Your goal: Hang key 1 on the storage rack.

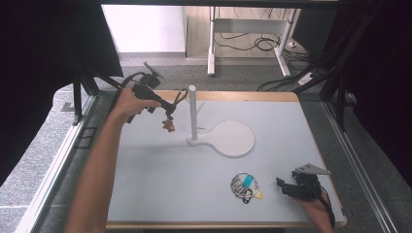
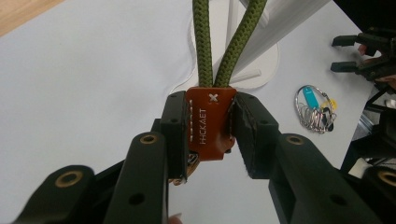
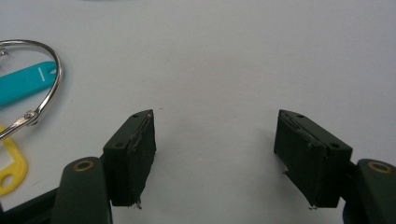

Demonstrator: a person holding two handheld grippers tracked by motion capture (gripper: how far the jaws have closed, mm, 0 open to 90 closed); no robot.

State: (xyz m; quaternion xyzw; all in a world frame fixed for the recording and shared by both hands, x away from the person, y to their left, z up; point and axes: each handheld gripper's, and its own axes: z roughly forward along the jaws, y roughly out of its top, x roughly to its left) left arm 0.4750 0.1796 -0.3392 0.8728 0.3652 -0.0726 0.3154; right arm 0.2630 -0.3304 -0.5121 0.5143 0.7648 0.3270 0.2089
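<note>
Pale matte tabletop (image 1: 160, 184), wood-edged. One white stand (image 1: 193, 116): round post on a flat paddle-shaped base. Your left gripper (image 2: 211, 128) clamps the brown leather tab (image 2: 210, 122) of a keychain with a green braided rope loop (image 2: 223, 42), raised beside the post. Your right gripper (image 3: 215, 140) rests with jaws apart, beside one metal key ring (image 1: 245, 187) carrying a teal tag and a yellow one.

So the worktop (image 1: 160, 194) is a pale grey-white slab with a light wood edge showing along the far and near sides. Sitting on it, a bit far of centre, is a white stand (image 1: 228, 138): round flat base with a thin upright post at its left end. Near right there's a key ring (image 1: 244, 187) lying flat, with a teal tag, a yellow tag and some metal keys bunched on it.
</note>
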